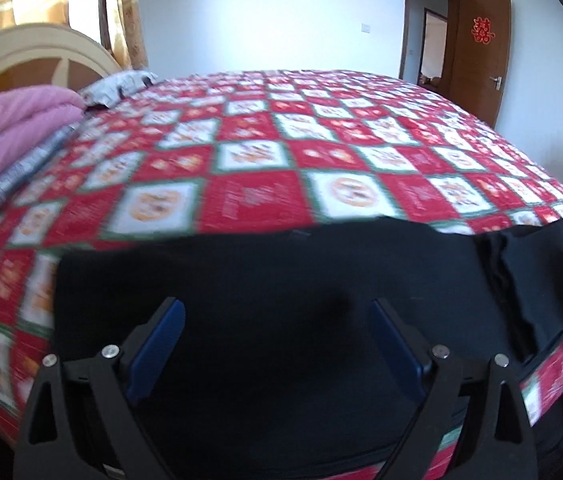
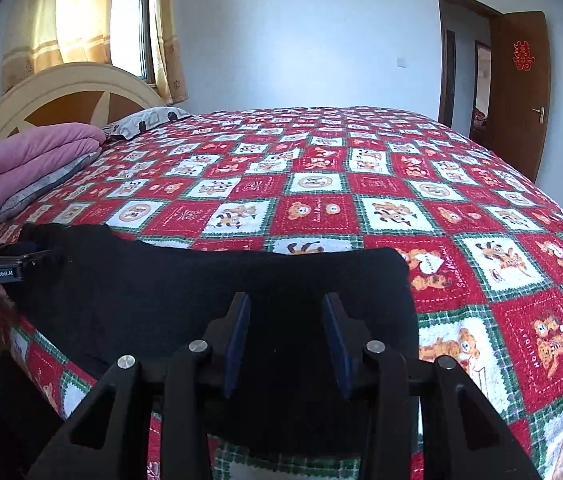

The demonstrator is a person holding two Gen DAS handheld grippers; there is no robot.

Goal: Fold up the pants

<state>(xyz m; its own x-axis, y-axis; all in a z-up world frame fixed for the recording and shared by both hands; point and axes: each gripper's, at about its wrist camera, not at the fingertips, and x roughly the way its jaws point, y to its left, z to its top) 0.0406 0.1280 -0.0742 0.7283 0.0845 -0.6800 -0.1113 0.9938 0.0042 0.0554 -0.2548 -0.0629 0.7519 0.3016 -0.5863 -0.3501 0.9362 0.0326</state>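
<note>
Lying along the near edge of the bed (image 2: 361,168), the black pants (image 2: 185,292) run lengthwise from left gripper (image 1: 275,312) to right gripper (image 2: 286,306), both spread, empty, directly over the cloth.

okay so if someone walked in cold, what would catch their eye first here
The red, white and green patchwork bedspread fills the bed. Black pants lie across its near edge, with both open grippers, left and right, over them. A folded pink quilt sits by the headboard.
</note>
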